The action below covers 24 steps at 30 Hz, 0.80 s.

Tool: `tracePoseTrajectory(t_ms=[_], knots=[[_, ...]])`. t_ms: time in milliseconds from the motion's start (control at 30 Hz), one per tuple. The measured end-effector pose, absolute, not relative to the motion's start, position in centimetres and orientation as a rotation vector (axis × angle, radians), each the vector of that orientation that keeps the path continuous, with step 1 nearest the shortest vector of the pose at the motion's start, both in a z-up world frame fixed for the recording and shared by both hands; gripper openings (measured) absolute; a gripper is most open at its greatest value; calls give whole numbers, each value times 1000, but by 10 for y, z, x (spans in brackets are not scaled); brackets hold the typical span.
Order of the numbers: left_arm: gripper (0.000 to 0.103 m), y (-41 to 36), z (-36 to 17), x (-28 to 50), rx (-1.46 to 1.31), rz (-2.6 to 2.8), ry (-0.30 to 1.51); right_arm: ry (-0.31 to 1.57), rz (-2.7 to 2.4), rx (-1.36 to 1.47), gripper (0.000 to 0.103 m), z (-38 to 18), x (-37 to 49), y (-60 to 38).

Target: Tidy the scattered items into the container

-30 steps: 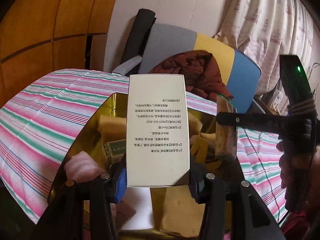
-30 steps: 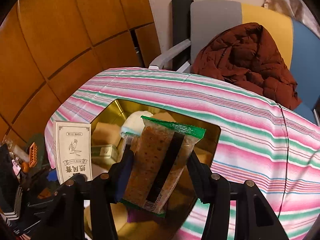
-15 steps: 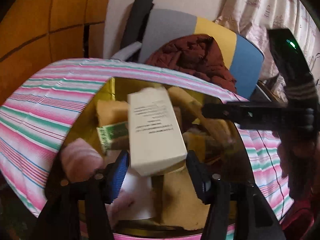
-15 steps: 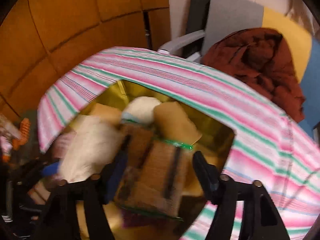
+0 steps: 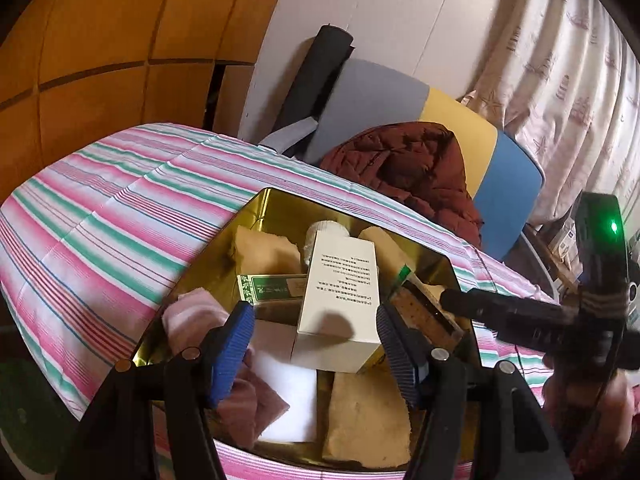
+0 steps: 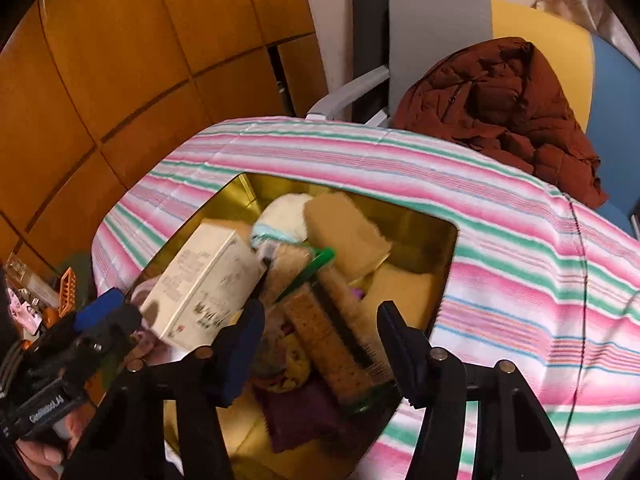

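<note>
The counter (image 5: 104,216) in front of me is covered with a cloth striped pink, green and white. Beyond its far edge stands a chair (image 5: 376,96) with grey, yellow and blue back panels, a dark red quilted jacket (image 5: 404,160) heaped on it. Orange-brown wooden panelling (image 5: 100,40) fills the far left, and a pale patterned curtain (image 5: 576,60) hangs at the far right.

A gold container (image 5: 256,216) sits on the cloth, already crowded: tan sponge-like pieces, a pink cloth at its near left, a small green box, a white sheet.

My left gripper (image 5: 316,344) hovers over the near part of the container, its jaws opening. The white box (image 5: 340,300) with printed text lies just beyond and between the blue pads, tilted on the other things, and neither pad presses on it.

My right gripper (image 6: 320,348) hangs over the right half of the container, jaws closing, with nothing pinched. The cracker packet (image 6: 328,332) with its green end lies below and between the fingers, resting on the pile, its far end beside the white box.
</note>
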<state>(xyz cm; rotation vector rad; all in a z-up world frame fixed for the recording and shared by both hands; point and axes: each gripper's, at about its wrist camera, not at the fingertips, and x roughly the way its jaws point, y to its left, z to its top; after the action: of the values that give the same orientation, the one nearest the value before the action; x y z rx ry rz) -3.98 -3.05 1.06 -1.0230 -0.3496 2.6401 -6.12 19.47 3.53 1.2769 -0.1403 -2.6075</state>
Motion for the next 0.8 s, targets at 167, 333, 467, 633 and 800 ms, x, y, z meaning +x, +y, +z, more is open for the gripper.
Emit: tracePoseTrajectory(t_ms=[167,333,467,633,800], knots=[[63,-26,11,-27,-1032,2682,-304,-57,-2624,1225,80,41,-42,169],[63,-29,12,-18,-1068,2764,-223,-23,-2681,1185,103,49,-29,157],[64,-39,13,-13,-1074,2781,-238,-26,-2703,1183,103,50,-25,155],[65,-44,16,-7,-1127,2825,-224,37,-2753,1217,103,48,-23,153],[65,-40,17,-2,-1144,2890,-167,93,-2796,1225,103,48,-20,151]])
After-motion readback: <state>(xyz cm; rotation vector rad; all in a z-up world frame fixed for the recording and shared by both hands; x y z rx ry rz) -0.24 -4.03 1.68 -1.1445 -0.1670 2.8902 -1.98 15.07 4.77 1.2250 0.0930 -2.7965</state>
